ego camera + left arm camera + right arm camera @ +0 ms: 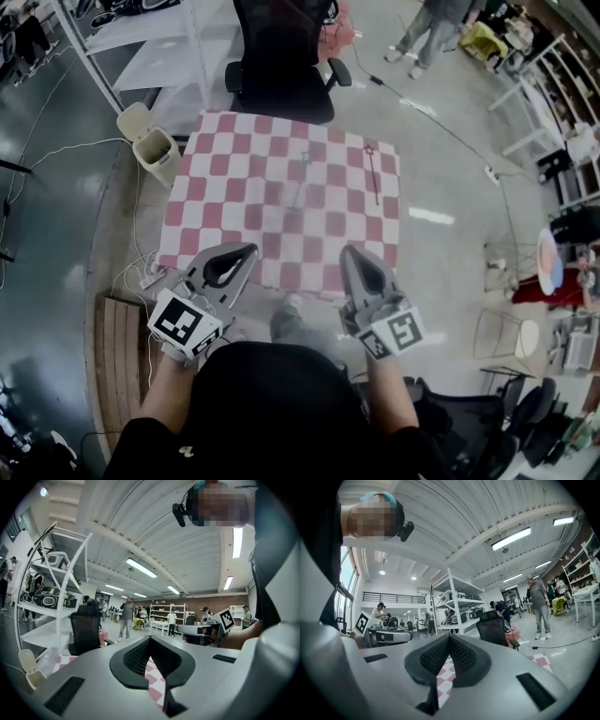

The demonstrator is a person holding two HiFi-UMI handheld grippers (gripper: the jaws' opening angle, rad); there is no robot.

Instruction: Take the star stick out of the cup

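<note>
Both grippers are held out roughly level at the near edge, side by side and apart. The left gripper (241, 254) is closed tip to tip; the right gripper (355, 253) is likewise closed. Bare forearms (167, 394) are seen behind them.

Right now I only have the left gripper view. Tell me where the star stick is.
Observer: In the head view a red star stick appears to lie on the checkered cloth, in its far right part.
Operator: Now the other jaws.
Observer: The right gripper is shut, with nothing between its jaws.
Operator: List what else is on the cloth.
Observer: Only a pale thin thing shows mid-cloth; it is too blurred to name.
</note>
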